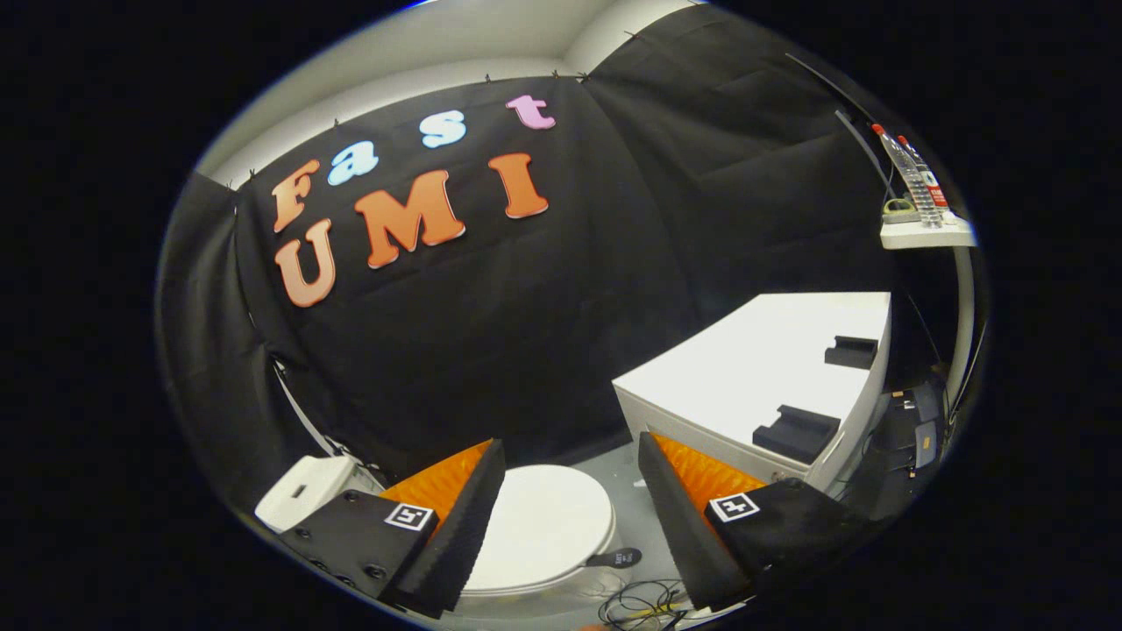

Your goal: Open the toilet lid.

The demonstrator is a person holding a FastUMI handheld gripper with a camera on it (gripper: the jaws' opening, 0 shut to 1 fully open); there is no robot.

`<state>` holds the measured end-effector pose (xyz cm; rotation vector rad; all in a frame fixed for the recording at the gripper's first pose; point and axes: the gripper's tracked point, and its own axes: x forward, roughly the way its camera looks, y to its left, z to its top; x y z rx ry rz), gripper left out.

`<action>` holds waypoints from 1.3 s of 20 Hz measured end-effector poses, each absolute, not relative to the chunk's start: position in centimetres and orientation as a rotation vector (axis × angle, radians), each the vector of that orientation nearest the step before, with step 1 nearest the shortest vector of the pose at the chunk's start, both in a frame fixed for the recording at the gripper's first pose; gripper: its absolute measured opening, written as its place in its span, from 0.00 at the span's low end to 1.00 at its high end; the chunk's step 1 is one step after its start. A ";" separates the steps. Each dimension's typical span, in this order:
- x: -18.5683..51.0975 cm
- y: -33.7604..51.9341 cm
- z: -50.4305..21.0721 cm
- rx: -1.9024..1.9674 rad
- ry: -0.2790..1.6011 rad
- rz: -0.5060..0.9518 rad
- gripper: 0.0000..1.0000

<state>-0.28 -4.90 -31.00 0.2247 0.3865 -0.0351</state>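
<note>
Two ribbed fingers of the tool (570,491) gape empty above the smooth oval toilet lid (543,526).

Tongs (570,513) gape wide above the closed toilet lid (539,526).

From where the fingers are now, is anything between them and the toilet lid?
Nothing visible. The gripper is open, and the closed toilet lid lies in the gap between the fingers. The white cabinet stands off to the side.

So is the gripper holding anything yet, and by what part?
Nothing is held. The gripper is open, its fingers apart above the closed toilet lid, which shows in the gap between them, untouched.
</note>
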 end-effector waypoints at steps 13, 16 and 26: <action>-3.1 -7.2 -50.1 0.419 0.675 -0.152 0.99; -2.9 -7.7 -52.3 0.489 0.690 -0.187 0.99; -5.3 -6.5 -56.1 0.910 0.788 -0.210 0.94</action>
